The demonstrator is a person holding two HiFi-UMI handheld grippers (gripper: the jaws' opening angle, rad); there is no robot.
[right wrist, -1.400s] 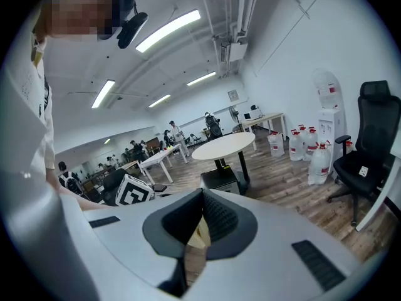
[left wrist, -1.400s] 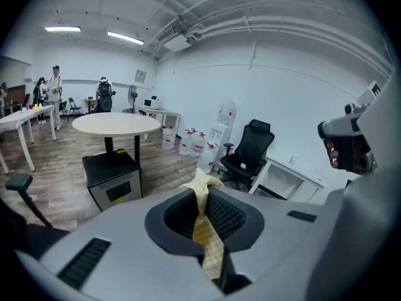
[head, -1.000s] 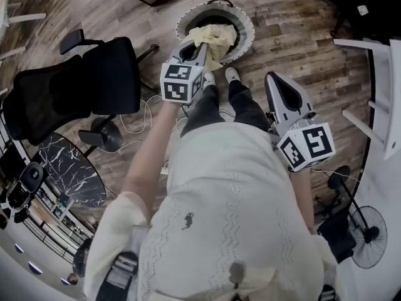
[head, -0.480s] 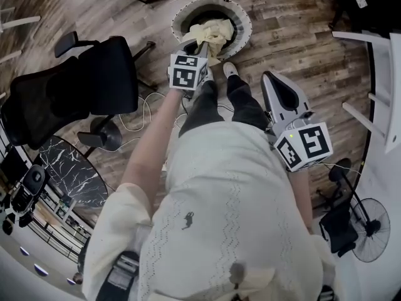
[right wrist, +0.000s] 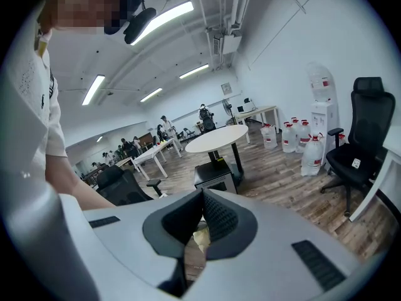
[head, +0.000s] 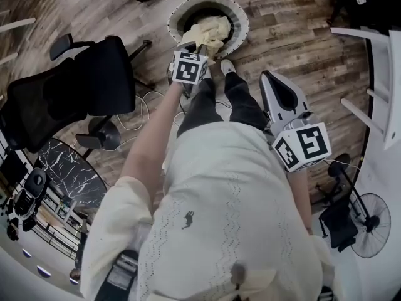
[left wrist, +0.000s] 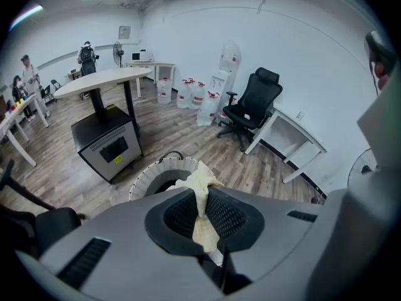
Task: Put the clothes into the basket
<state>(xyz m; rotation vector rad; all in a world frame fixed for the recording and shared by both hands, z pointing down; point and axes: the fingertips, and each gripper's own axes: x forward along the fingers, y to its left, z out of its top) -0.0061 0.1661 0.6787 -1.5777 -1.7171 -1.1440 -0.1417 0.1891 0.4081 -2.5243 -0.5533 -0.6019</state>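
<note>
A round white basket (head: 241,29) with a dark inside stands on the wooden floor in front of the person's feet. A cream cloth (head: 210,31) hangs over its opening, bunched partly inside. My left gripper (head: 195,47) is just above the basket's near rim, pointing steeply down and shut on the cloth. In the left gripper view the cloth (left wrist: 202,200) is pinched between the ribbed pads, with the basket (left wrist: 145,179) right beyond them. My right gripper (head: 276,81) hangs at the person's right side, away from the basket. Its jaws (right wrist: 202,196) meet with nothing gripped.
A black office chair (head: 78,93) stands left of the basket, with a marble round table (head: 70,169) nearer. A black cabinet (left wrist: 106,140) sits behind the basket. White desk legs (head: 369,74) and a floor fan (head: 368,232) are on the right. Cables (head: 139,115) lie on the floor.
The left gripper has gone down and away toward the basket with the cloth, which now hangs lower over the opening. The right gripper has stayed put.
</note>
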